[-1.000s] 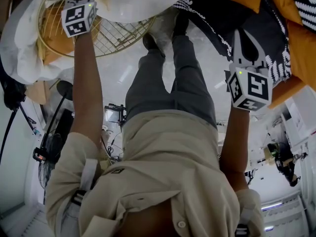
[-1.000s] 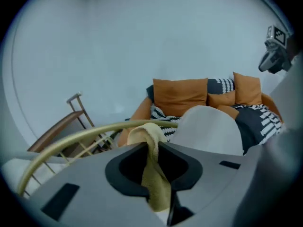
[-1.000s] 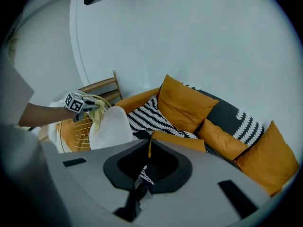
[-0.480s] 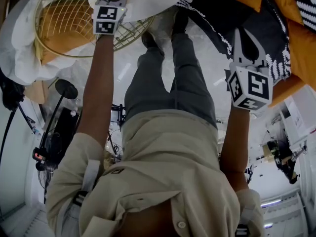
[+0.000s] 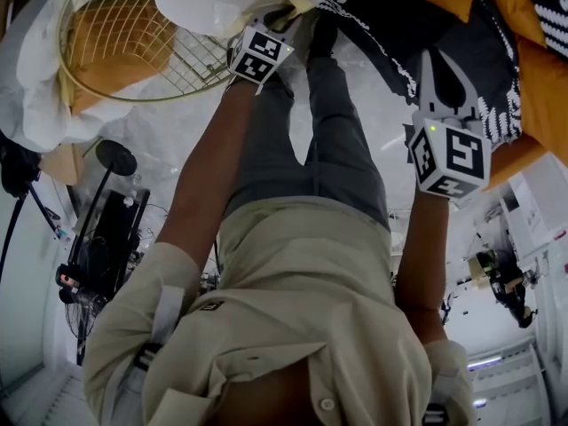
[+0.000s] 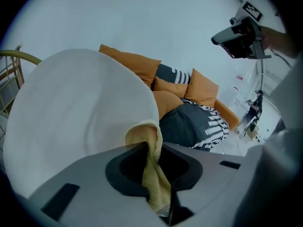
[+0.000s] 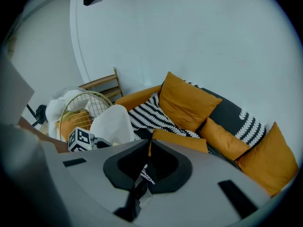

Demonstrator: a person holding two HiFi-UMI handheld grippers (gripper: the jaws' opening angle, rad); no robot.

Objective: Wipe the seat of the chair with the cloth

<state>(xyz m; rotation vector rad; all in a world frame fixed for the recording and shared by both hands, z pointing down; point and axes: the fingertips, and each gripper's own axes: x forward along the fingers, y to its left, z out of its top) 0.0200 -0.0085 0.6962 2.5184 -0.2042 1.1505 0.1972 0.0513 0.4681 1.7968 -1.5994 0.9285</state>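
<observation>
Closest to the head camera, the person's beige shirt [image 5: 293, 309] and grey trousers [image 5: 302, 149] fill the middle, with one arm stretched out on each side.

At the end of the right arm, the right gripper [image 5: 439, 60] hangs in the air over the sofa [image 7: 128, 98], well apart from the chair. In its own view its jaws are together with nothing between them.

The left arm reaches across the legs to the left gripper [image 5: 282, 18]. In the left gripper view its jaws are clamped on a yellow cloth [image 6: 144, 134]. The cloth bunches out past the jaw tips and presses against the white cushion [image 6: 80, 122] on the seat. In the head view the cloth touches the cushion's lower right edge, just above the person's shoes.

The cushion lies across the upper right of the round gold wire chair [image 5: 177, 60], covering part of the mesh. An orange pad [image 5: 115, 43] shows through the wires on the far side, and white fabric [image 5: 35, 87] hangs around the chair's left rim.

Beyond the chair, the sofa carries several orange pillows [image 7: 189, 103] and a black-and-white striped throw [image 7: 151, 115]. A wooden chair [image 7: 102, 84] stands against the pale wall behind the wire chair.
</observation>
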